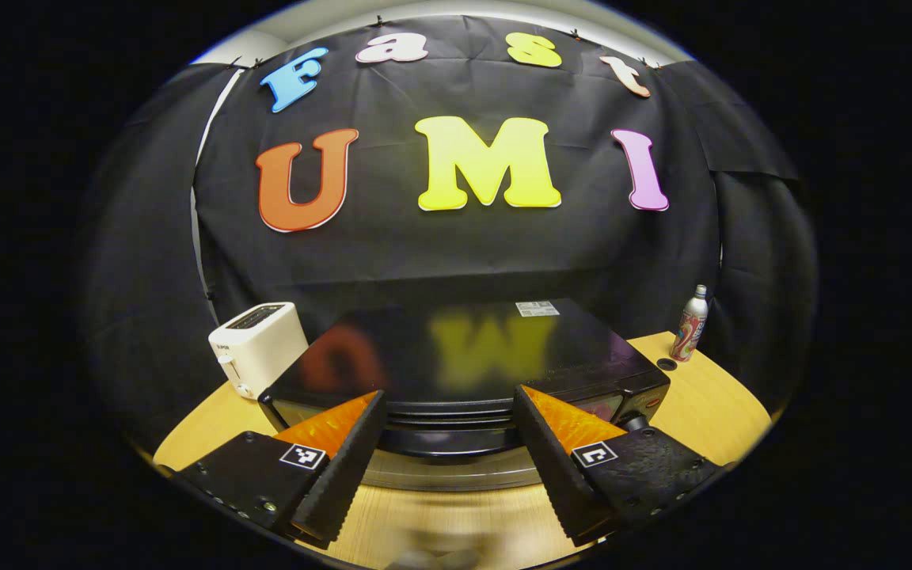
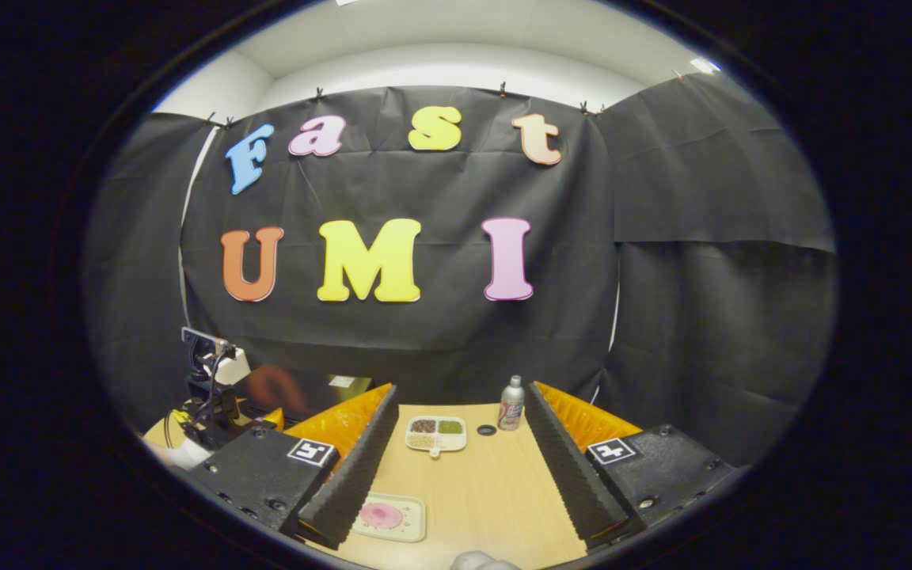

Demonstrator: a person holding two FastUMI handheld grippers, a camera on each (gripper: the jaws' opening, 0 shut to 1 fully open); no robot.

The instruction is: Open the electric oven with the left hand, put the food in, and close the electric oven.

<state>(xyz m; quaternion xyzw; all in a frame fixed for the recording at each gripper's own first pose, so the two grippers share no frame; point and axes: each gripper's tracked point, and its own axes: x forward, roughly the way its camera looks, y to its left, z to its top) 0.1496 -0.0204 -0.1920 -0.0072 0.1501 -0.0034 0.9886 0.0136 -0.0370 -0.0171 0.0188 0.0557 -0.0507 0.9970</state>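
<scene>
A wooden table [image 1: 709, 404] stands in a booth hung with black cloth, and the task looks barely begun: the oven [image 1: 464, 364] sits shut as far as the left gripper view shows, its front mostly hidden below its glossy black top, and no food has gone in. The left gripper [image 1: 450, 443] has its fingers wide apart and empty, poised just in front of the oven's upper front edge, one finger to either side of the middle of the front; they touch nothing that I can make out. The likely next step is to reach the door handle, which I cannot pick out here. A white toaster [image 1: 258, 347] stands just beside the oven on one side, and a can [image 1: 690, 324] stands near its far corner on the other. In the right gripper view, the right gripper [image 2: 460, 455] is likewise spread open and holding nothing, hovering over the table well clear of the oven. Ahead of it lies a small divided tray [image 2: 435, 434] of what seems to be food, with the can beside it, and a plate [image 2: 389, 517] with something pink lies close under its fingers. Opening, loading and closing all remain to be done.
</scene>
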